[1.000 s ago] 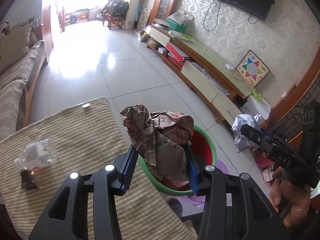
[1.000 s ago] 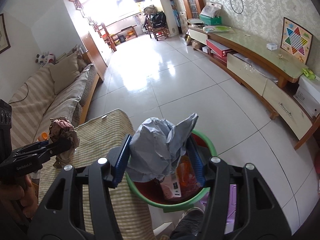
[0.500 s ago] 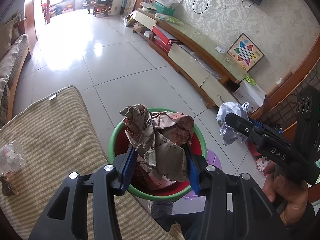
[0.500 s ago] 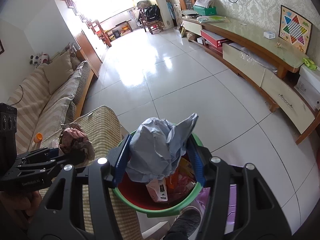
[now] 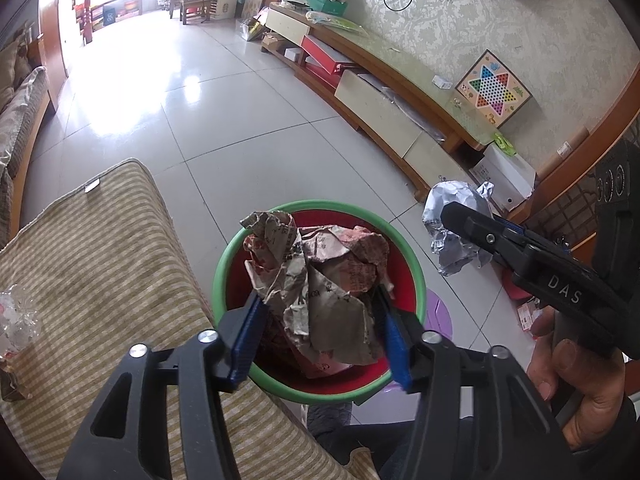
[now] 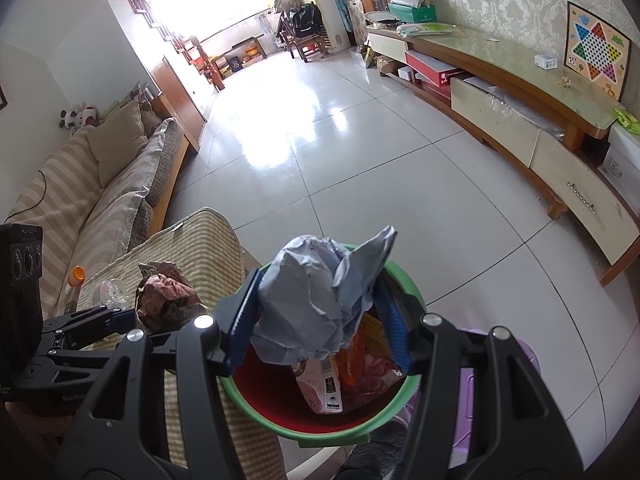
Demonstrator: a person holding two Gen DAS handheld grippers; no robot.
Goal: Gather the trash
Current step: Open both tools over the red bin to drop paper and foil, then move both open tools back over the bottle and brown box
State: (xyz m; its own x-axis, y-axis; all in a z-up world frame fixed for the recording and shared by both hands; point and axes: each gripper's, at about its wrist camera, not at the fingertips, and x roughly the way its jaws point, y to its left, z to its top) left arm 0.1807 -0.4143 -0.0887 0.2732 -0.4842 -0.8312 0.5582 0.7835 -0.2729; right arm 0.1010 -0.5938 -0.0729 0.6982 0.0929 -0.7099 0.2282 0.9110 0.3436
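Crumpled paper fills both claws: the left claw [image 5: 320, 320] is clamped on a brownish printed paper wad [image 5: 320, 280], and the right claw [image 6: 320, 320] is clamped on a grey paper wad [image 6: 320, 300]. Both wads hang over the bin [image 5: 224, 264], a red tub with a green rim that already holds wrappers and a carton. The step in hand looks like the drop, and to do it well each wad should sit squarely inside the rim before the blue pads part; the grey wad's flared corner reaches toward the far rim, so lowering it a little first would help, since light paper can catch on a pad or glance off the edge. Letting go one side at a time would keep the claws from bumping. Beside the bin stands the surface [image 5: 100, 260], covered in a striped tan cloth, where a clear plastic wrapper [image 5: 16, 316] lies near the left edge, probably more trash. Beyond are glossy white floor tiles [image 6: 340, 140], a sofa [image 6: 100, 184] and a long low TV cabinet [image 5: 400, 92].
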